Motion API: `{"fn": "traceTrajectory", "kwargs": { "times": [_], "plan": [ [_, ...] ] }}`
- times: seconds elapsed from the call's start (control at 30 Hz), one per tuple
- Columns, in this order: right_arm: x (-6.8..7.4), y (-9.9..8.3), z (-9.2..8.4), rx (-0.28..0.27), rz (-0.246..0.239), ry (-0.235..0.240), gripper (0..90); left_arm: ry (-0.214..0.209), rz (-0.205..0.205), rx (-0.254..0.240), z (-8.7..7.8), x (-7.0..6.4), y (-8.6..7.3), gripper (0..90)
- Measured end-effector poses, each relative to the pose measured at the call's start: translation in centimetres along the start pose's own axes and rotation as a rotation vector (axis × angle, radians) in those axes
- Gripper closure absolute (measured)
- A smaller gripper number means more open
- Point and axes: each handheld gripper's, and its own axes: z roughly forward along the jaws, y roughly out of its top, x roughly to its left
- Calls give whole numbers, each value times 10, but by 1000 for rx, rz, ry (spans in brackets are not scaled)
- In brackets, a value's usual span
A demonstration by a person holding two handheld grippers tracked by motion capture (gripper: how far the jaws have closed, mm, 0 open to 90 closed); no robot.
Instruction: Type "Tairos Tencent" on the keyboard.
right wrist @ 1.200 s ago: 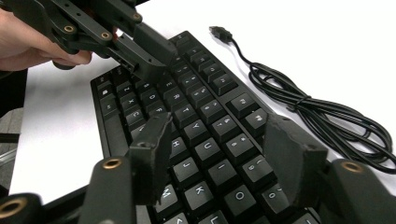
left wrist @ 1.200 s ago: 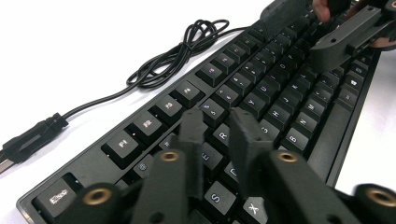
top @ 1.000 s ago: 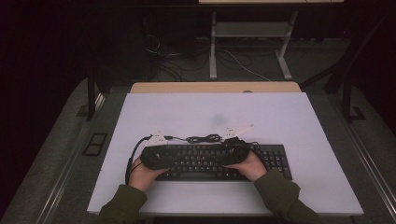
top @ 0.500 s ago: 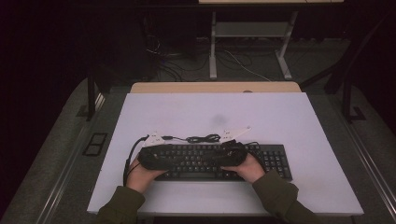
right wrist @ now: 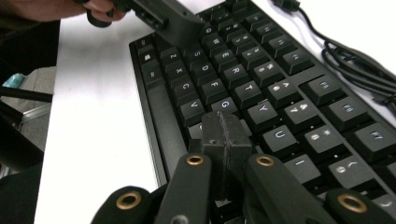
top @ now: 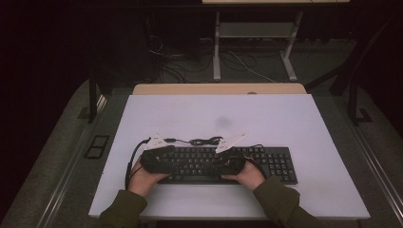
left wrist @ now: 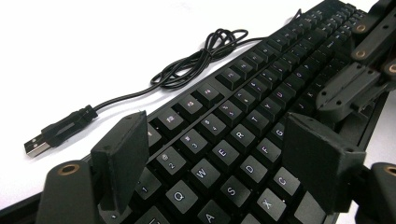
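A black keyboard (top: 278,164) lies on the white table (top: 214,114), and its cable (top: 204,141) is coiled behind it. My left gripper (top: 183,162) hovers over the left keys. In the left gripper view it (left wrist: 217,121) stands open above the Q, W, E keys; its jaws have just been opening, with nothing gripped. My right gripper (top: 221,164) is over the middle keys. In the right gripper view it (right wrist: 223,122) is shut, tips low by the H key; its jaws have just closed on nothing. The USB plug (left wrist: 39,142) rests on the table.
The two grippers face each other closely over the keyboard; the right gripper (left wrist: 359,70) shows at the upper right of the left gripper view. The cable loops (right wrist: 355,60) lie just behind the key rows. A wooden desk edge (top: 218,89) borders the table's far side.
The right hand has edged slightly left over the keys. The left hand has kept still on the keyboard's left end.
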Motion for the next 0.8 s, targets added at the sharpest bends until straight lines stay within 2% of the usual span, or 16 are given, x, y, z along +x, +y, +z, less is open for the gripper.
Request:
{"fn": "traceTrajectory", "kwargs": {
  "times": [0.3, 0.8],
  "plan": [
    [1, -1, 2, 20, -5, -2, 894, 1, 6, -2, 0, 0, 0, 226],
    [1, -1, 3, 25, -5, -1, 895, 6, 1, -5, -1, 0, 1, 226]
  ]
}}
